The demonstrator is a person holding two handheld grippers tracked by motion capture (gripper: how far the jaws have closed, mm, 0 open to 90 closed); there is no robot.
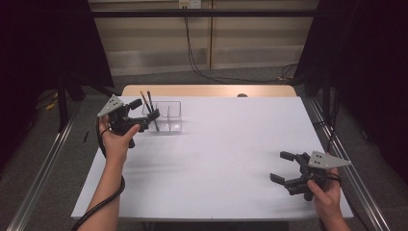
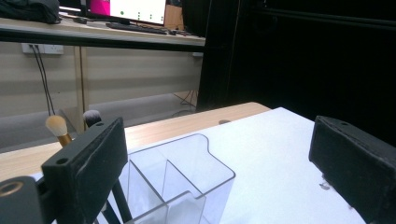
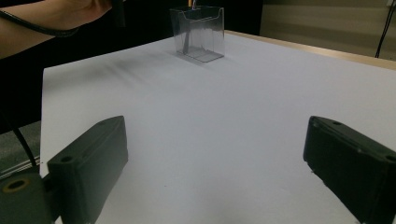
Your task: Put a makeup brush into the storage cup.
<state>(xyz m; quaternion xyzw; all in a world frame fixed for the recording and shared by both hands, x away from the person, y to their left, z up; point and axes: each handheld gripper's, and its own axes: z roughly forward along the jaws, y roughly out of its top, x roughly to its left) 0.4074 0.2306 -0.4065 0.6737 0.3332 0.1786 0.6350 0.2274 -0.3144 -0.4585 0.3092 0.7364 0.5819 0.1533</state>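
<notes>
A clear acrylic organiser [image 1: 169, 117] with divided compartments stands at the far left of the white table [image 1: 216, 154]. Two make-up brushes [image 1: 150, 103] lean in its left end, bristles up. My left gripper [image 1: 143, 110] hovers right beside that end, open, with nothing between its jaws. In the left gripper view the organiser [image 2: 187, 177] sits just ahead of the gripper [image 2: 219, 172], and the tan brush head [image 2: 57, 125] and a dark one [image 2: 92, 115] rise behind the left jaw. My right gripper [image 1: 282, 166] rests open near the front right, holding nothing. The right gripper view shows the gripper [image 3: 215, 172] over bare table, the organiser [image 3: 198, 32] far off.
A wooden strip [image 1: 207, 90] runs along the table's far edge, with a small dark spot [image 1: 242, 95] on it. Metal rails [image 1: 43, 163] flank the table on the floor. Black curtains hang at both sides. The left forearm [image 3: 46, 18] crosses the right gripper view's top left.
</notes>
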